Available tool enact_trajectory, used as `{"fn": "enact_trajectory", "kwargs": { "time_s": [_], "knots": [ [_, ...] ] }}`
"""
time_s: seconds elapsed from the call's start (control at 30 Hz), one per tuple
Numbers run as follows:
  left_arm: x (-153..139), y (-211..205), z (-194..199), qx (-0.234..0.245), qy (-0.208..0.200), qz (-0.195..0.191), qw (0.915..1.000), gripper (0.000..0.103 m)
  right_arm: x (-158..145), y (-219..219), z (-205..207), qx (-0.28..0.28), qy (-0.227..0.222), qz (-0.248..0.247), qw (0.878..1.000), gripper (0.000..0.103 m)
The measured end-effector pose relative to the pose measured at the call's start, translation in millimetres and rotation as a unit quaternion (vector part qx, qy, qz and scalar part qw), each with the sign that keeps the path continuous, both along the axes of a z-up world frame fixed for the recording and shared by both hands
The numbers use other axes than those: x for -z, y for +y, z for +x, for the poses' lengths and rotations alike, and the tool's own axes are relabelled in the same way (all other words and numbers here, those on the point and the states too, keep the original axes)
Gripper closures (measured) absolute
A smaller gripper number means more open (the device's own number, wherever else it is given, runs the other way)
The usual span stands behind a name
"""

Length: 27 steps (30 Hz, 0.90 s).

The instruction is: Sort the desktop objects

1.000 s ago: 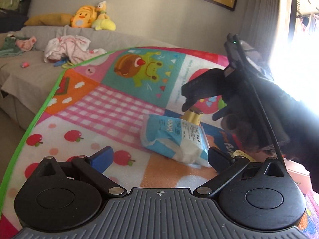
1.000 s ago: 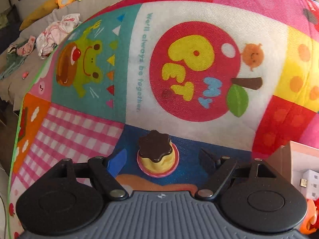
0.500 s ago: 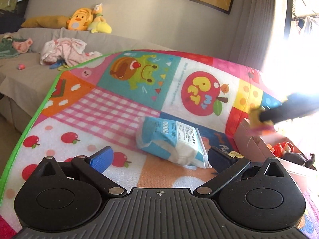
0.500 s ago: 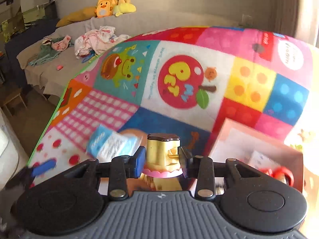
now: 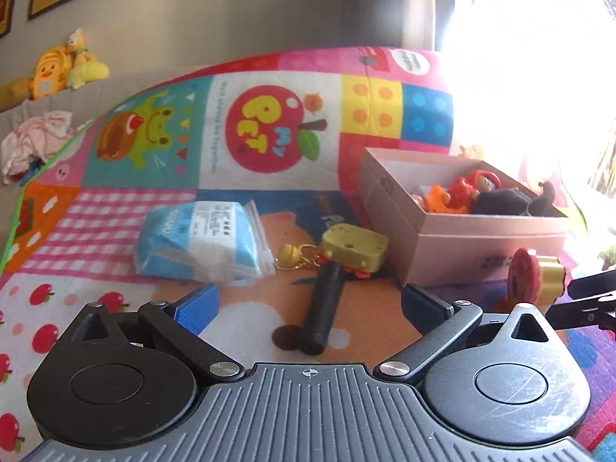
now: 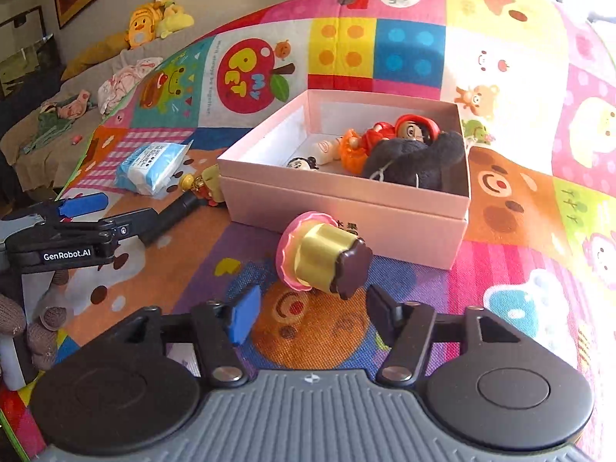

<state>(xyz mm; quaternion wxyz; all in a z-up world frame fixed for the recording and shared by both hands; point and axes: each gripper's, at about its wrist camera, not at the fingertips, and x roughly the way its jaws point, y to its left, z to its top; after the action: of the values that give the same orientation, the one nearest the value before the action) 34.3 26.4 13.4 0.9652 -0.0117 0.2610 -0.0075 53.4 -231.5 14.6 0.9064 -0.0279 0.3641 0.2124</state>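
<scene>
1. The yellow pudding toy with brown top and pink frilled base (image 6: 321, 260) lies tipped on its side just beyond my right claw (image 6: 308, 313), whose jaws are opening, pads clear of it. It is outside the box, near its front wall.
2. At twelve o'clock, the pink cardboard box (image 6: 346, 208) already holds several toys.
3. Towards ten o'clock a yellow-headed toy hammer (image 5: 338, 269) and a blue-white tissue packet (image 5: 200, 242) remain unsorted.
4. My left claw (image 5: 308, 300) stands apart, empty.

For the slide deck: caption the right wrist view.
Right gripper opening, pudding toy on its side outside the pink box.
</scene>
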Motion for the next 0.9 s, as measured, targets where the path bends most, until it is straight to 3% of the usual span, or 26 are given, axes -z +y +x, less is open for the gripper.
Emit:
{"fn": "enact_trajectory", "kwargs": {
  "time_s": [0.1,0.2,0.33,0.4,0.47,0.57,0.7,0.9],
  "knots": [
    [5.3,-8.2,5.3,0.006,0.021,0.017,0.9996,0.001,10.2,-6.1,-7.2,0.006,-0.008,-0.003,1.0,0.022],
    [5.6,-14.3,10.3,0.009,0.032,0.028,0.9991,0.025,18.1,-11.2,-12.5,0.013,-0.015,-0.004,1.0,0.015],
    [9.2,-24.8,20.1,0.018,0.041,0.053,0.9976,0.031,22.6,-16.4,-13.1,0.03,-0.013,0.007,0.999,0.011],
    [12.4,-28.1,25.6,0.024,0.049,0.058,0.9968,0.046,21.6,-18.7,-13.4,0.039,-0.019,0.013,0.999,0.002],
    [13.7,-28.4,28.0,0.019,0.053,0.061,0.9965,0.055,21.9,-19.1,-14.0,0.04,-0.02,0.014,0.999,0.0],
    [10.7,-30.4,21.3,0.035,0.05,0.056,0.9965,0.055,23.1,-17.7,-12.8,0.04,-0.016,0.011,0.999,0.0],
    [-1.8,-42.5,2.8,0.114,0.046,0.019,0.9923,0.049,23.9,-15.3,-11.5,0.042,-0.014,0.005,0.999,0.0],
    [-13.1,-59.0,-19.1,0.166,0.022,0.002,0.9859,0.026,24.8,-14.7,-10.9,0.052,-0.013,-0.002,0.999,0.0]
  ]
}}
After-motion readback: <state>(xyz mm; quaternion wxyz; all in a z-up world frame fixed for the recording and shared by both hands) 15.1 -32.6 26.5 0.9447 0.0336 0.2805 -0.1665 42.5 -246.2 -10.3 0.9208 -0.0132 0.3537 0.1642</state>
